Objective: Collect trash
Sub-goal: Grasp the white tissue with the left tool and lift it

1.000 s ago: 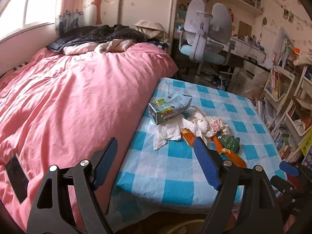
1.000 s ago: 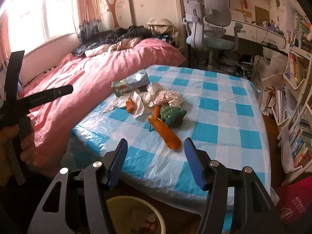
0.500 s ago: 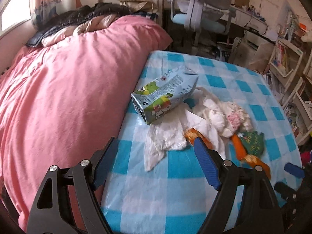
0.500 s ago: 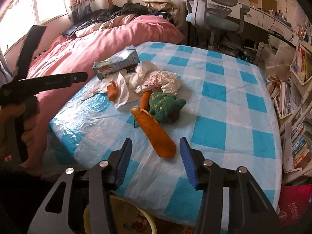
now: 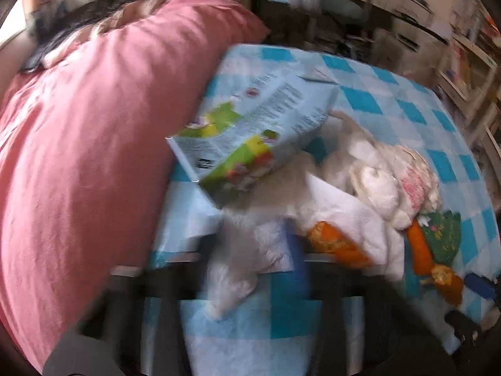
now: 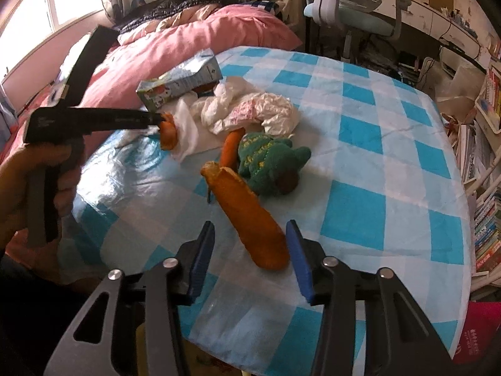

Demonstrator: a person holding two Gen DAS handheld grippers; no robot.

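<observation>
Jaws, left gripper (image 6: 158, 119): clenched, and as far as the blur allows, on the corner of the white tissue (image 5: 250, 250) lying in front of the carton (image 6: 180, 84).

Jaws, right gripper (image 6: 249, 244): part open and just been closing, with the end of the long orange peel (image 6: 244, 216) between them, pads not yet pressing. The peel lies on the tabletop (image 6: 360, 206), well in front of the carton and to its right.

1. Lift the tissue slowly. A small orange peel (image 6: 168, 131) sits on it just in front of the carton and will likely roll off if you snatch.
2. Centre the right pads across the long peel before you finish closing. It looks soft and curved, so a grip at the very tip may slip.
3. Keep clear of the green knitted toy (image 6: 266, 159) touching the peel's end nearer the carton. It is probably not trash.
</observation>
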